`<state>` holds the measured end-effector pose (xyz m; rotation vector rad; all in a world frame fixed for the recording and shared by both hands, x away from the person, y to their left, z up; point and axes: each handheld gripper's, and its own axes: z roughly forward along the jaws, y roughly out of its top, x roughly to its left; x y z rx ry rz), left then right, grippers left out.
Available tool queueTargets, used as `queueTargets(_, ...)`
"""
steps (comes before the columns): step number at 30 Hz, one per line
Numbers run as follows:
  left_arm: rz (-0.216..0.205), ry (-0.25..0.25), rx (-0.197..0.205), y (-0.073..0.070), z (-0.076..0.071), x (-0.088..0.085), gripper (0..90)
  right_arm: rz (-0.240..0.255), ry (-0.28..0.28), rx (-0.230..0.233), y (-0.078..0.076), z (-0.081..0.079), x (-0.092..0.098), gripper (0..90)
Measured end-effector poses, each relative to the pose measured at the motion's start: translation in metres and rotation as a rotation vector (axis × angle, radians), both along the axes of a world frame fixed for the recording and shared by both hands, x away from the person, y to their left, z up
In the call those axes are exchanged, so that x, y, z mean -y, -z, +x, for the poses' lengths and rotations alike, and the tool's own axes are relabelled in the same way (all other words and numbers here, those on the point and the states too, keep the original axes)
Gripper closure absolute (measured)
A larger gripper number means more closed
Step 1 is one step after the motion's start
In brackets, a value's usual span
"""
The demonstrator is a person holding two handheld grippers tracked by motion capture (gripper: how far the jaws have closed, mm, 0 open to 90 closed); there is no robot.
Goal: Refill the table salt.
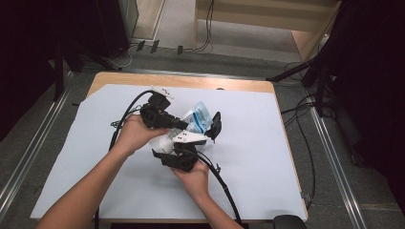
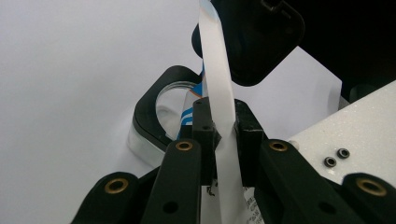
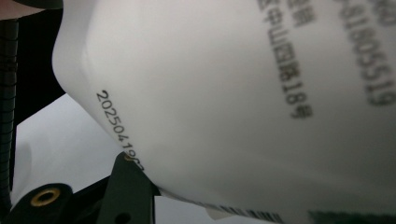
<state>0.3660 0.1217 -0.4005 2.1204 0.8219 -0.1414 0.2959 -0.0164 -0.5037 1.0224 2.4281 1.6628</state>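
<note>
The left claw (image 2: 225, 135) is clamped on the thin white edge of the pouch (image 1: 198, 121). The edge runs straight up between its pads. The right claw (image 1: 210, 136) holds the pouch body, which is above the counter (image 1: 267, 157), between both hands.

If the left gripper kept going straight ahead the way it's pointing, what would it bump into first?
Probably the right gripper's black jaw, which sits just ahead of the left gripper. The left gripper is already pinching the white packet's thin edge. Depth is hard to judge.
</note>
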Motion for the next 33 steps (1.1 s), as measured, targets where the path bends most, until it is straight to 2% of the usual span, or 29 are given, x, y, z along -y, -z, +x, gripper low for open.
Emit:
queueTargets(16,0.007,0.001,-0.001,0.0001,0.0003,0.0001,83.8,0.003,-0.003,-0.006,0.0001,0.0001,0.0,56.8)
queueTargets(28,0.009,0.002,-0.01,0.0005,0.0009,0.001,83.9,-0.019,-0.025,0.024,0.0001,-0.0015,-0.0018,52.2)
queueTargets(33,0.012,0.0,-0.008,0.0001,0.0005,0.0013,83.8,-0.013,-0.022,0.015,0.0002,-0.0013,-0.0016,53.9)
